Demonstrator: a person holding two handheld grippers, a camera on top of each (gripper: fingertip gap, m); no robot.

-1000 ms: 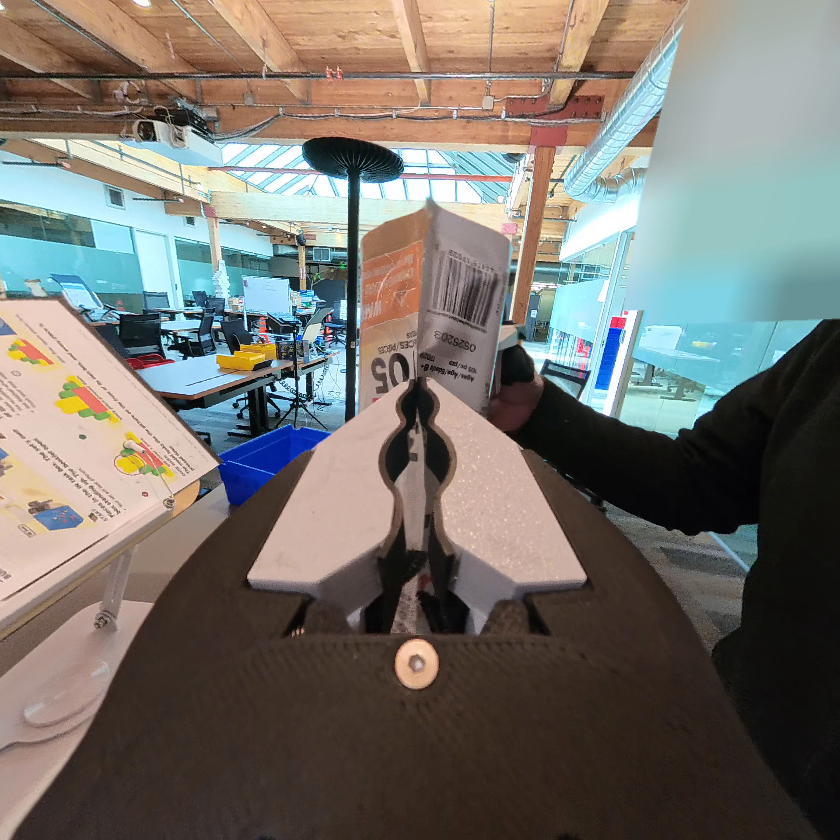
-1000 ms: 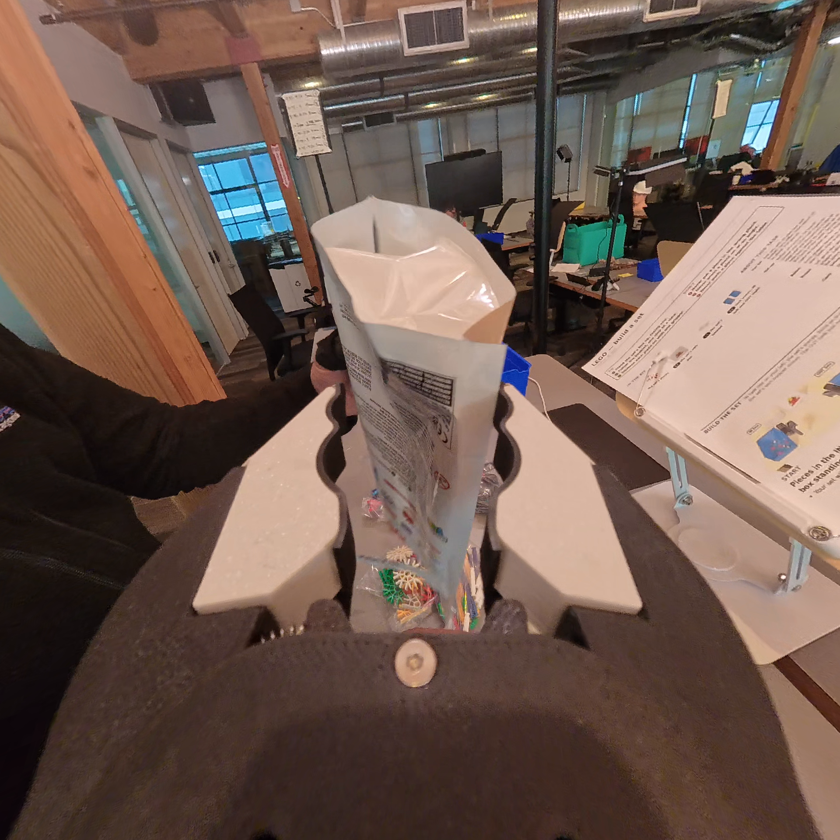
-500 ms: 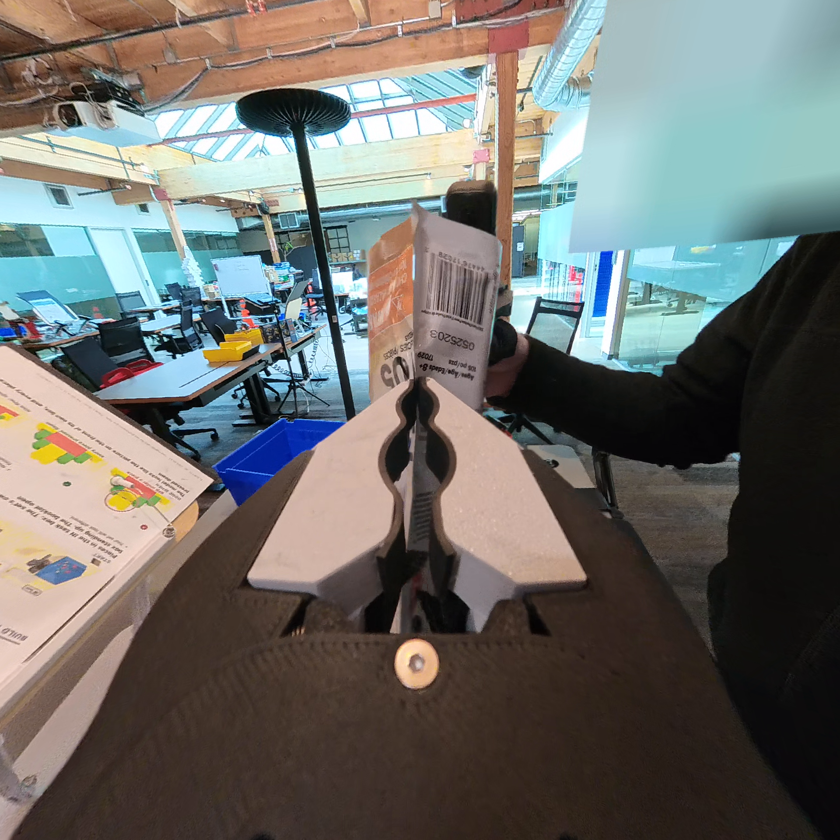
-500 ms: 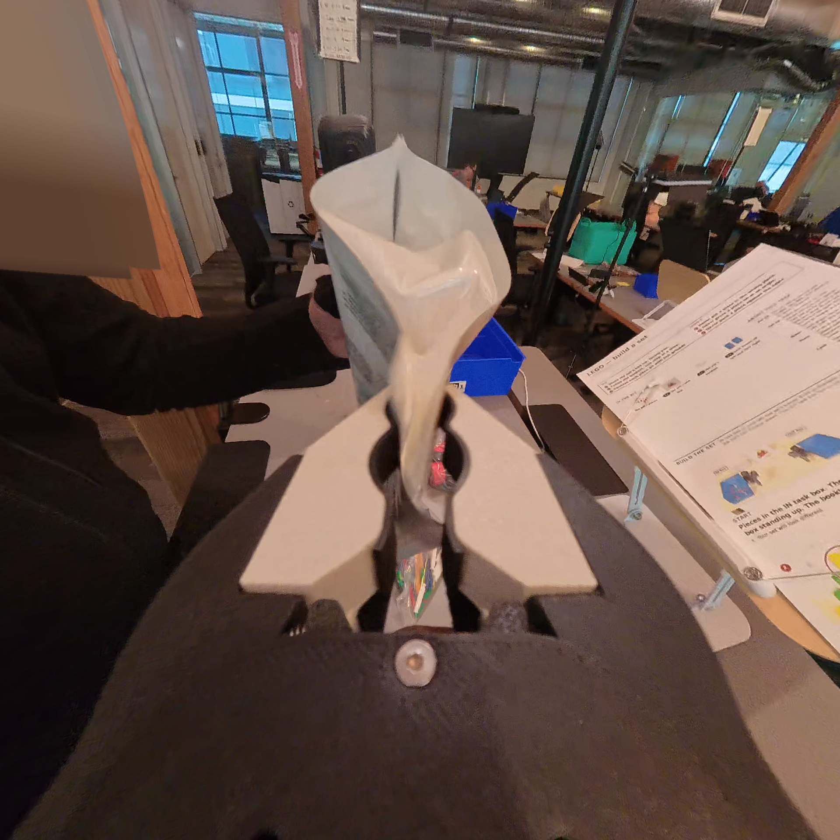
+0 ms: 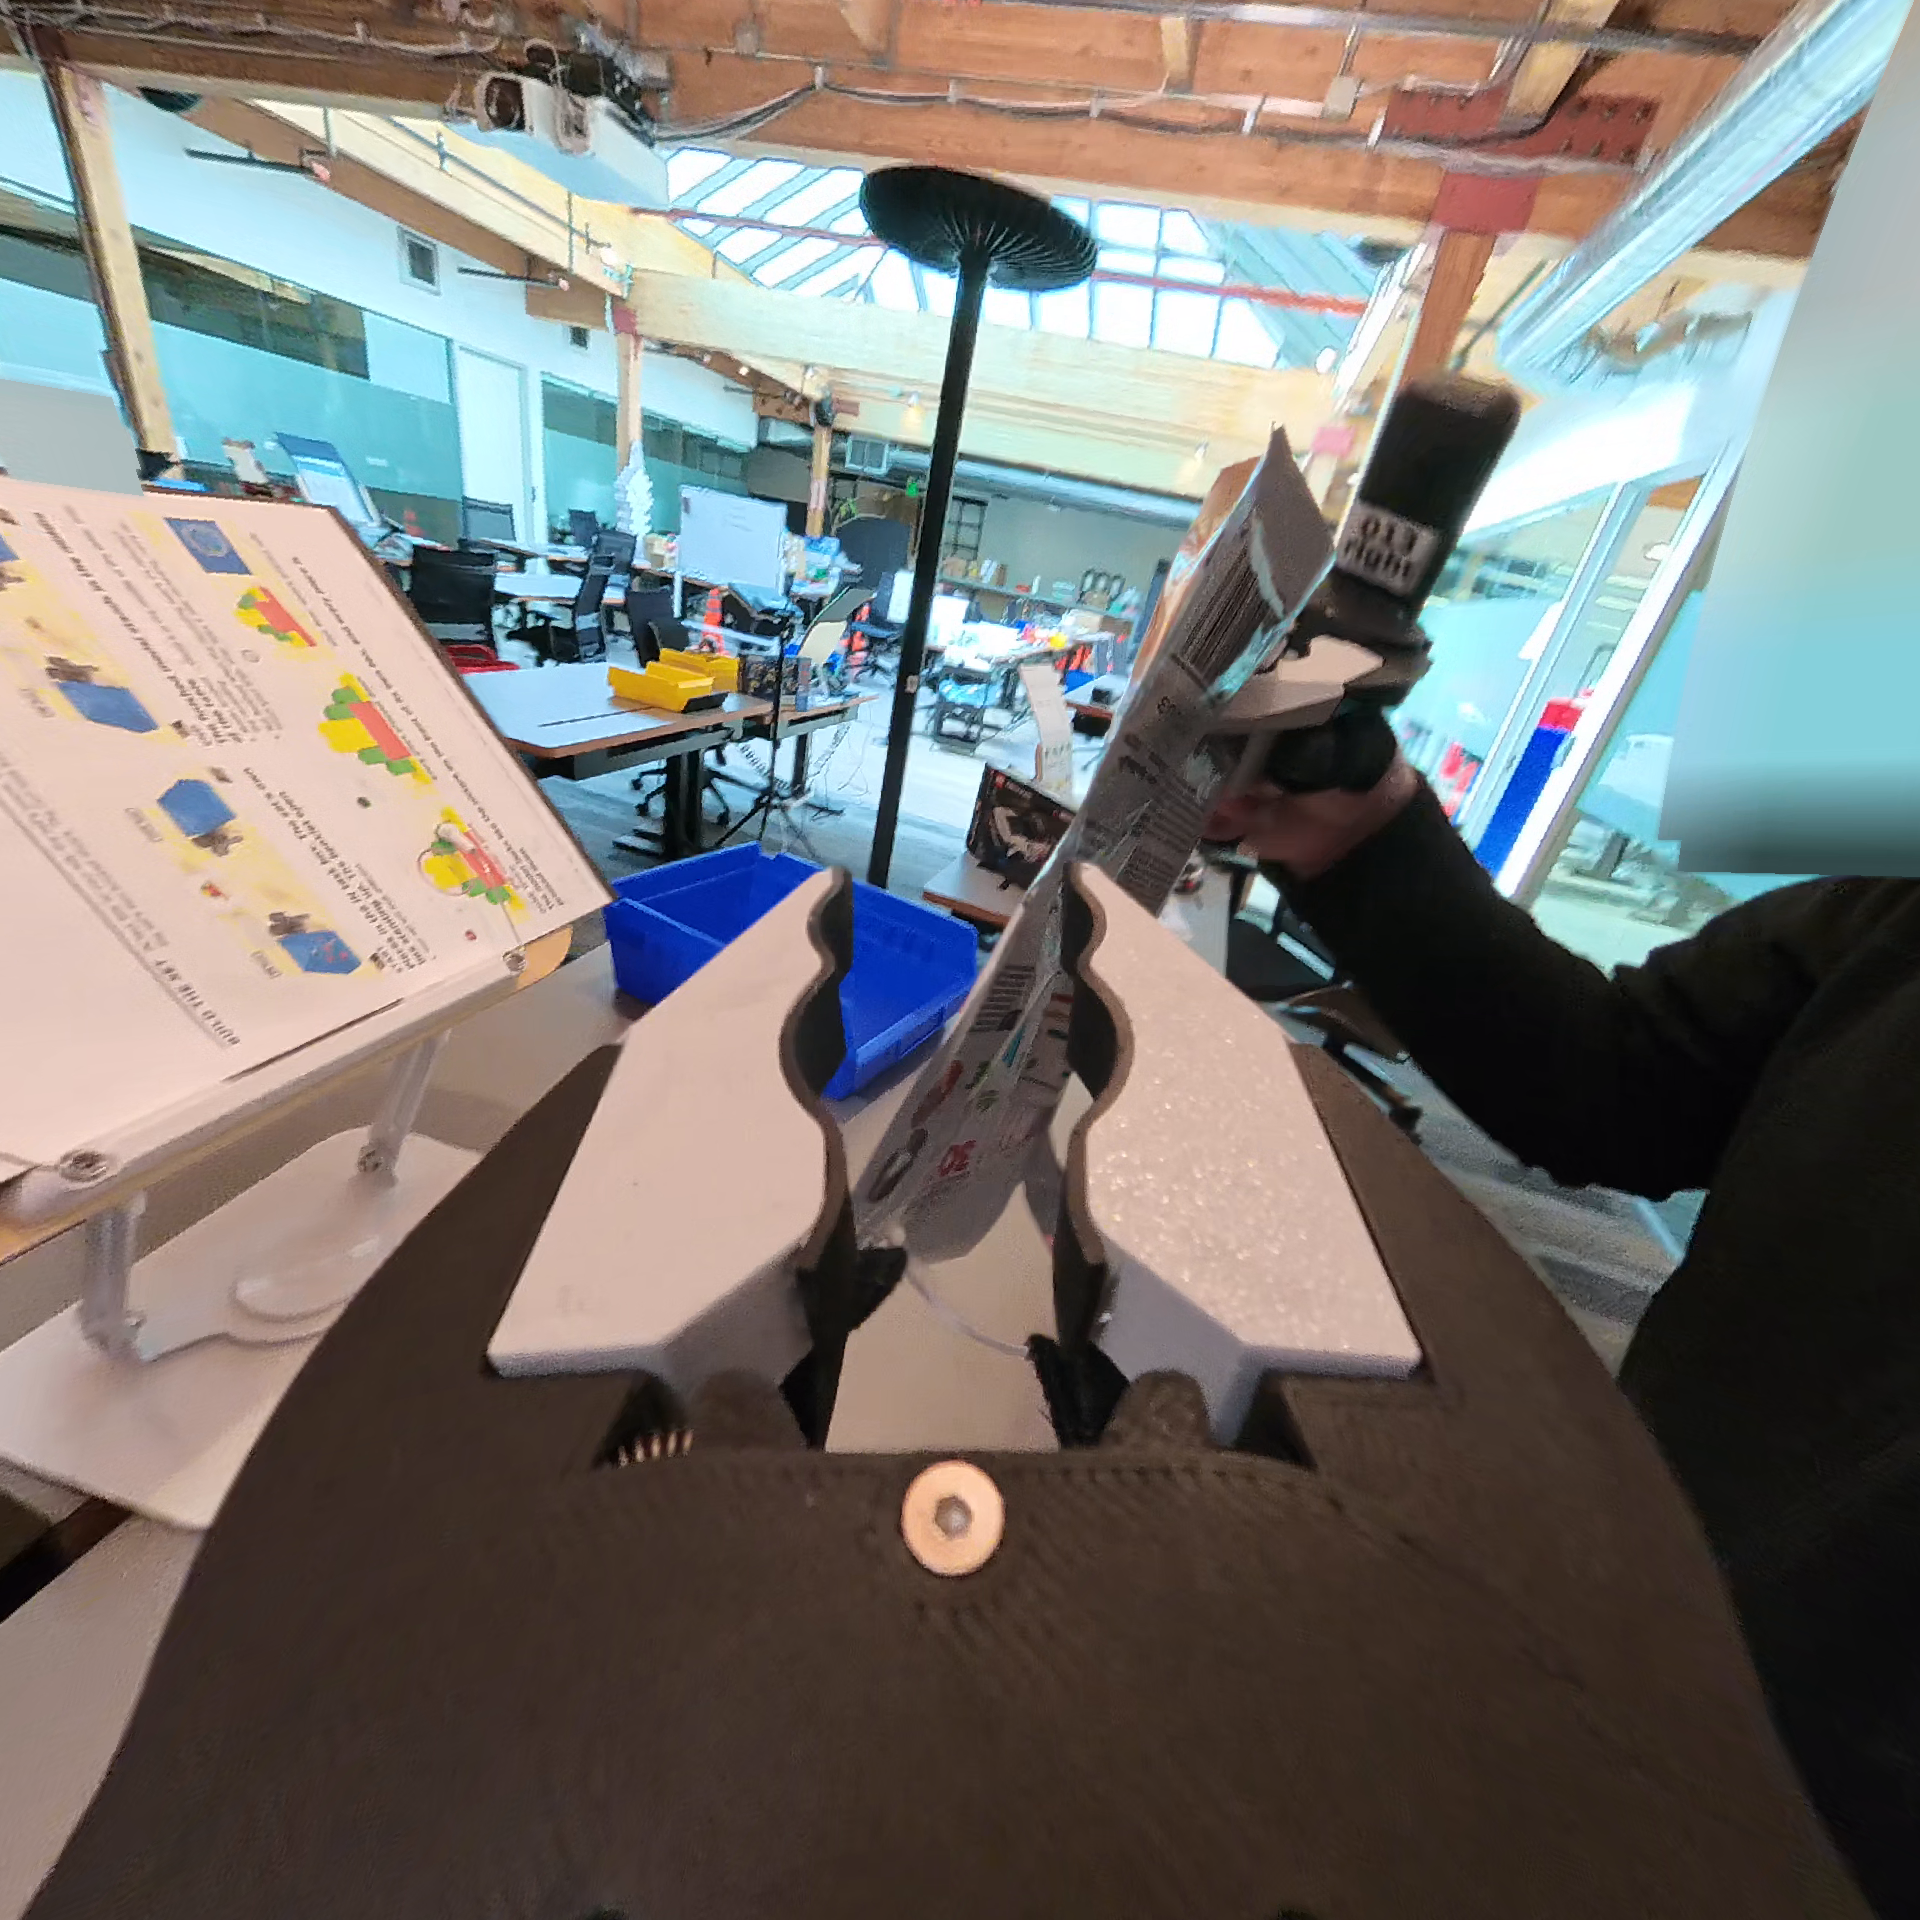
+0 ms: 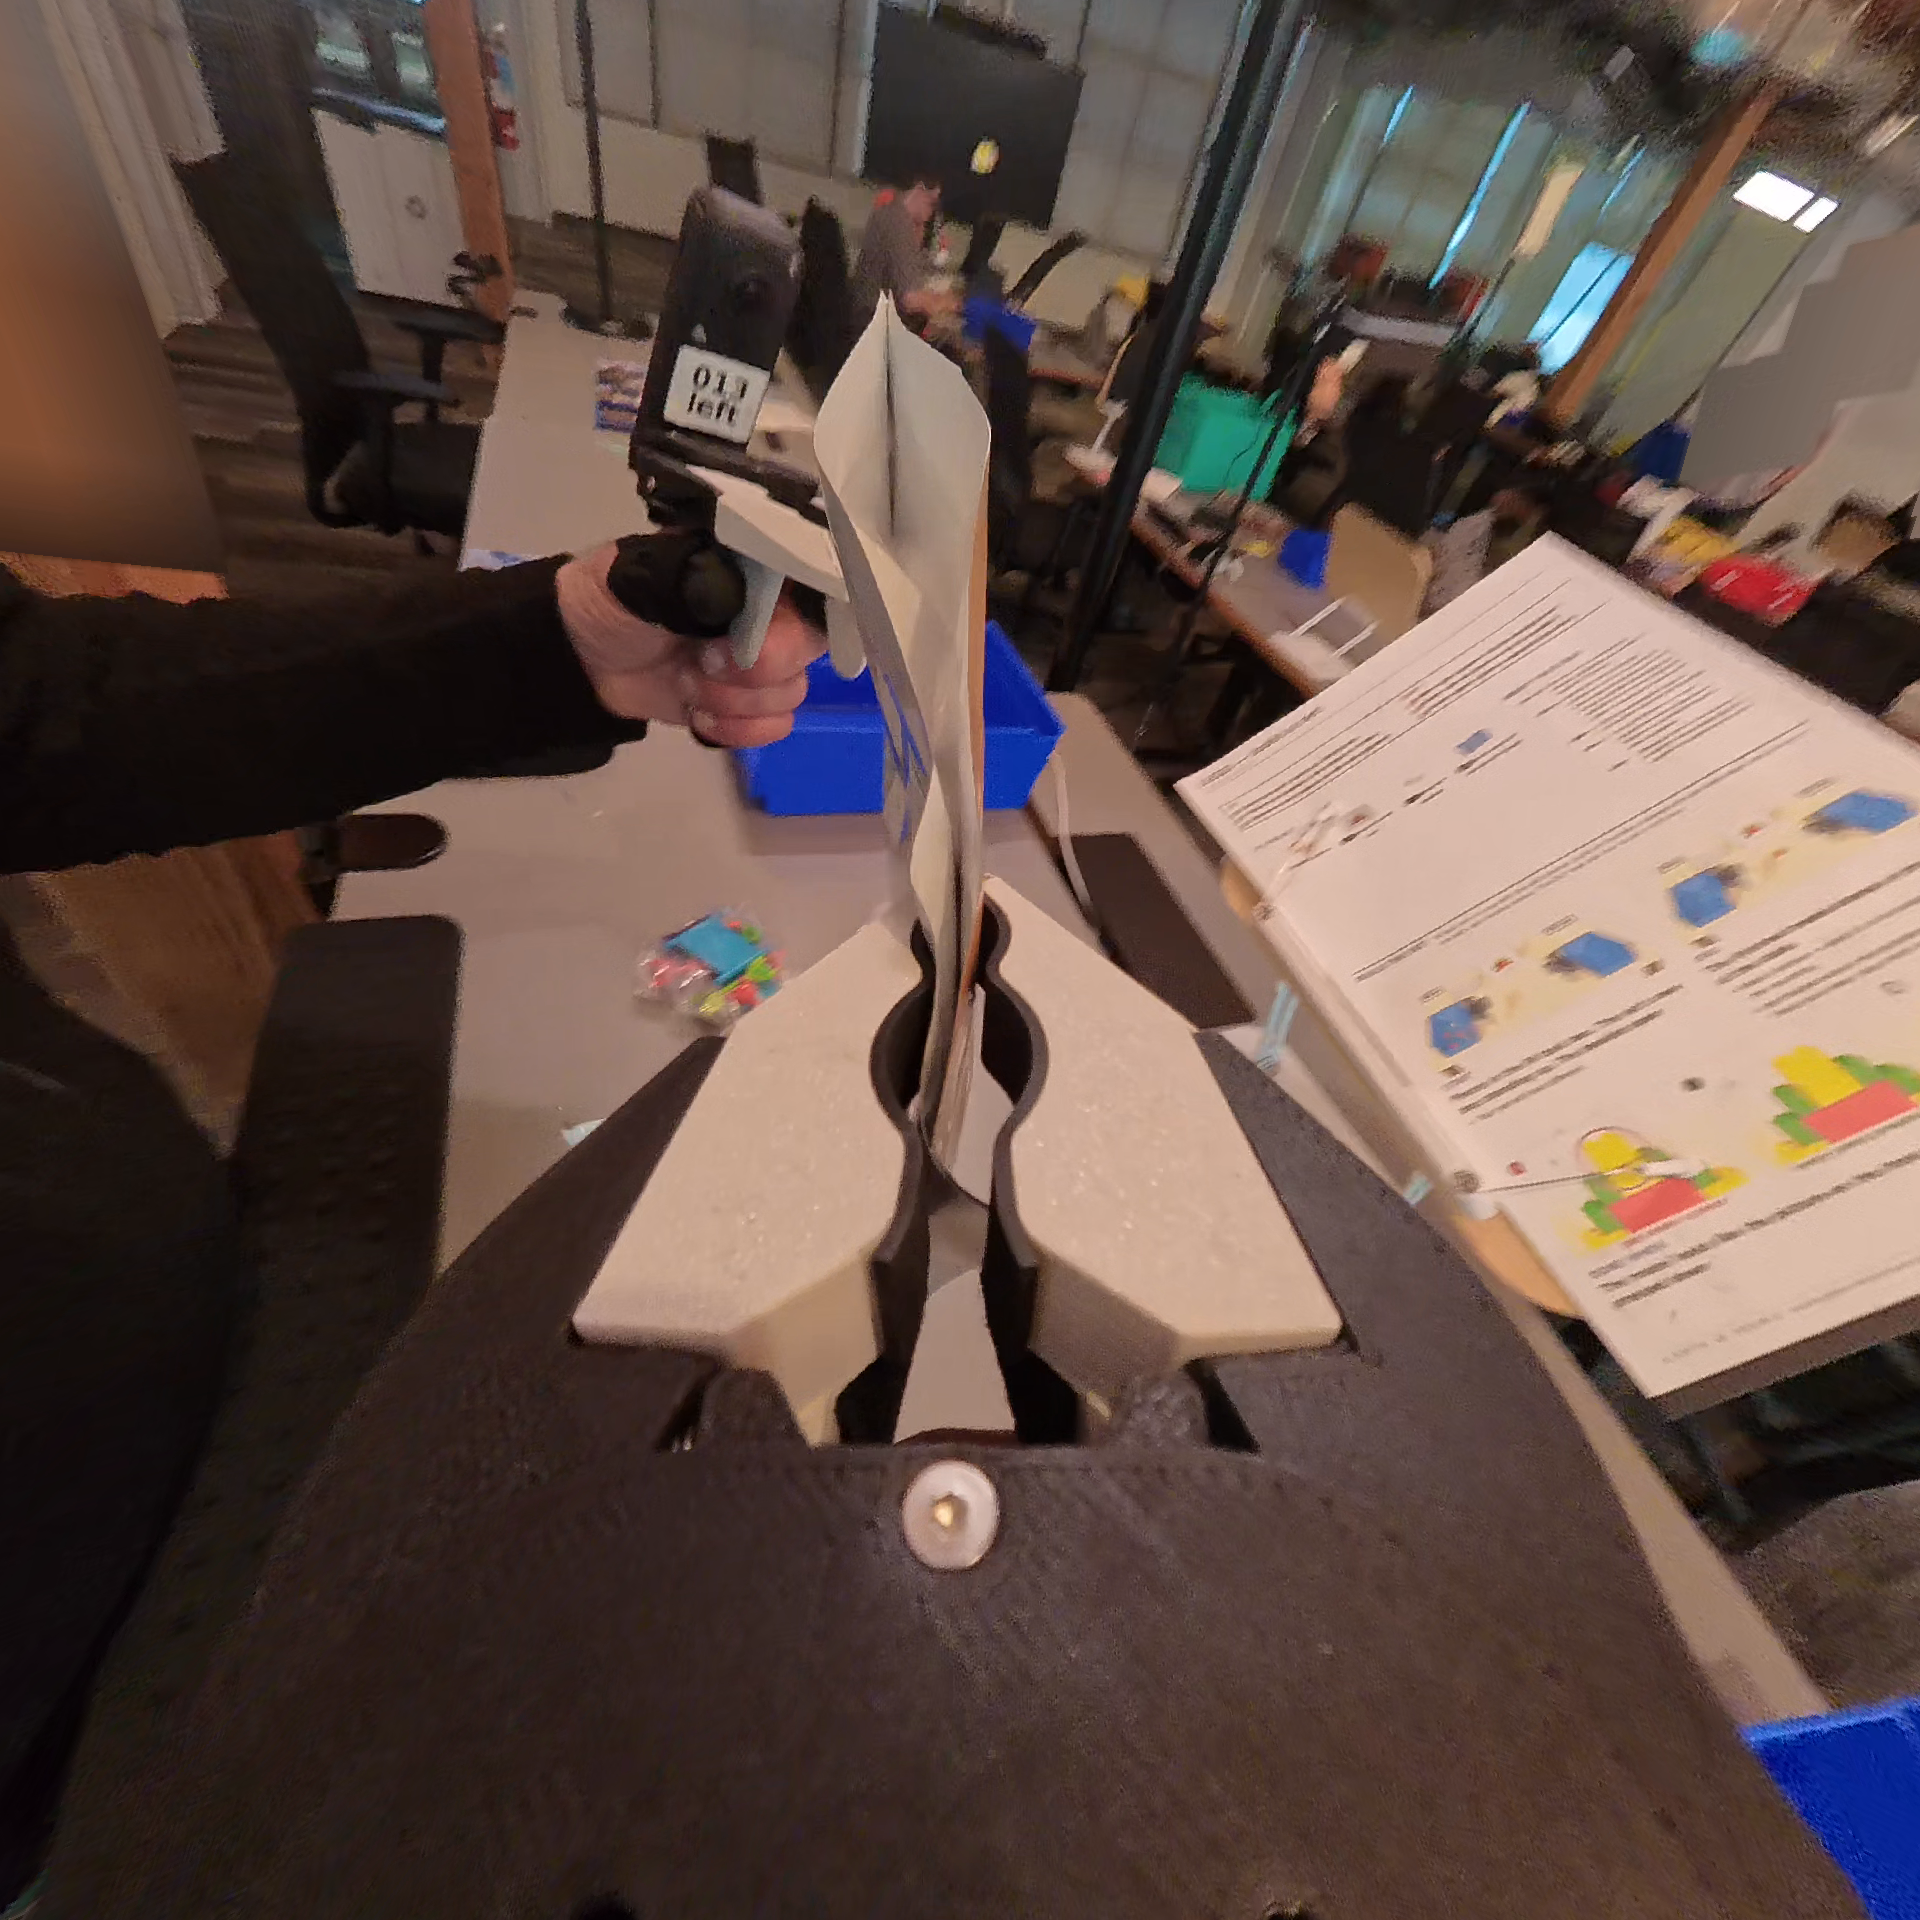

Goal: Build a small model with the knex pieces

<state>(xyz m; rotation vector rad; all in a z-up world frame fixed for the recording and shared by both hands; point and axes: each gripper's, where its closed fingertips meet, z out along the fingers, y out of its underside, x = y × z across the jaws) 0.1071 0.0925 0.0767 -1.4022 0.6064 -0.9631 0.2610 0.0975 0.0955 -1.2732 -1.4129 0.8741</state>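
A printed paper-and-plastic bag point(image 6: 925, 582) stands upright in the air. My right gripper point(image 6: 951, 920) is shut on its lower end. My left gripper point(image 5: 956, 894) is open; the bag point(image 5: 1174, 748) passes slanted between its fingers and leans on the right finger point(image 5: 1195, 1122). The left gripper also shows in the right wrist view point(image 6: 774, 582), held by a hand, beside the bag's upper part. The right gripper shows far off in the left wrist view point(image 5: 1288, 686), on the bag's other end. A small clear packet of coloured pieces point(image 6: 712, 971) lies on the grey table point(image 6: 582, 883).
A blue bin point(image 6: 1013, 727) stands on the table behind the bag, also in the left wrist view point(image 5: 727, 914). An instruction sheet on a tilted stand point(image 6: 1610, 935) is at the right. A black mat point(image 6: 1153, 925) lies beside it. Another blue bin point(image 6: 1839, 1808) is at the bottom right. A black pole point(image 5: 925, 582) rises behind the table. Tip to tip, the grippers are about 15 centimeters apart.
My right gripper shut on the bag. My left gripper then opened and let go of it. A packet of coloured pieces now lies on the table.
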